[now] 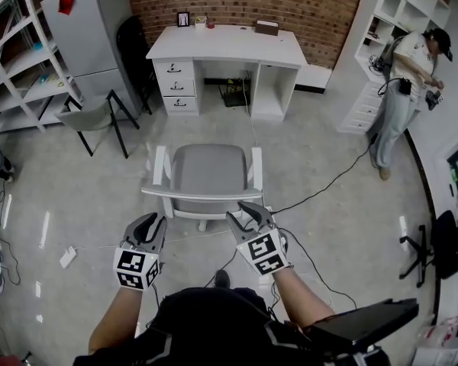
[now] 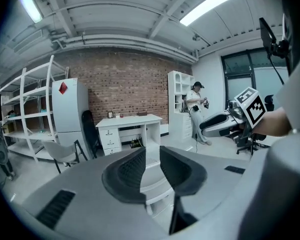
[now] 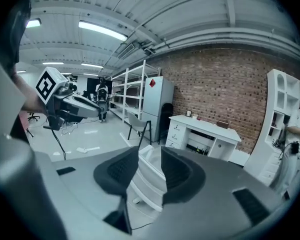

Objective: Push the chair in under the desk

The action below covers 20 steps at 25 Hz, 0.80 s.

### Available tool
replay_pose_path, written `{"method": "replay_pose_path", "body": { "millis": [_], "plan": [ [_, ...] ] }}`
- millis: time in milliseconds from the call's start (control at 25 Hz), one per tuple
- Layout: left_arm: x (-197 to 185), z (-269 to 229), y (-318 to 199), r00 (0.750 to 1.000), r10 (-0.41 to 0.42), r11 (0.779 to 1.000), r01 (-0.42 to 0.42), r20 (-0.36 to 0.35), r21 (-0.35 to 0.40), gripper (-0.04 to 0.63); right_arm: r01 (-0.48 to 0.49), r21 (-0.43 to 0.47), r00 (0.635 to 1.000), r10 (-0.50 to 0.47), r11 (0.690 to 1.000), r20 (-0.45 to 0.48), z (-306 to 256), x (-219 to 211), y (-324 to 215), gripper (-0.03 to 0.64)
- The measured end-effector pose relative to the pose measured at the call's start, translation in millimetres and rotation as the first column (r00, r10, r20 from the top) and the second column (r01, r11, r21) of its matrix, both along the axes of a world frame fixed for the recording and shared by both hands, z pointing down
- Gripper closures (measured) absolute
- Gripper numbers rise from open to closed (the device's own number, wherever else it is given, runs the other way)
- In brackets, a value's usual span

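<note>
Chair (image 1: 208,175) on the floor well short of desk (image 1: 227,44), backrest just ahead of left gripper (image 1: 151,219) and right gripper (image 1: 243,212), both with jaws partly apart, holding nothing.

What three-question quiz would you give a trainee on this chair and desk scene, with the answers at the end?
1. True or false: the white chair is already tucked in under the white desk.
2. Pick one: the left gripper and the right gripper are A) both open and holding nothing, B) both shut on the chair's backrest, C) one open and one shut on an armrest.
3. Fill in: in the head view, the desk's drawers sit on its ____ side.

Key: 1 false, the chair stands out on the floor, well short of the desk. 2 A. 3 left.
</note>
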<state>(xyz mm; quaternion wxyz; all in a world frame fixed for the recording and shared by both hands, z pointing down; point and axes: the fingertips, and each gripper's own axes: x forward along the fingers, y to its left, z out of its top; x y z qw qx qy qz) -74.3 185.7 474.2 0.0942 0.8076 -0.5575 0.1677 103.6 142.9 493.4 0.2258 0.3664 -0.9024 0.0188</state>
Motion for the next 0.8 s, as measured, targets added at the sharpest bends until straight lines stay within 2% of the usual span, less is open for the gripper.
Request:
{"method": "replay_pose_path", "body": {
  "millis": [160,240,440,600,800],
  "plan": [
    [7.8,13.1,-14.1,0.998,0.020,0.999,-0.018,0.058,-0.037,0.497,0.046,-0.024,0.997,-0.048,0.999,-0.060,23.2,3.9,-16.0,0.457],
    [8.0,23.9,-21.1,0.993,0.042,0.997,-0.035,0.109,-0.062,0.497,0.069,-0.038,0.993,-0.073,0.997,-0.089,34.5,2.4,-23.0,0.451],
    [-0.3,61.0,-41.7,0.959,0.111,0.986,-0.075,0.262,-0.146,0.467,0.132,-0.049,0.972,-0.139,0.990,-0.191,65.8,-5.2,-38.7,0.433],
    [-6.0,93.2,-55.0,0.912,0.200,0.965,-0.121,0.358,-0.231,0.432,0.174,-0.061,0.943,-0.185,0.983,-0.277,88.2,-13.4,-48.4,0.422],
    [-12.5,128.9,-78.9,0.820,0.327,0.931,-0.193,0.470,-0.310,0.400,0.209,-0.087,0.895,-0.227,0.974,-0.384,117.7,-26.2,-61.7,0.403]
  ]
}}
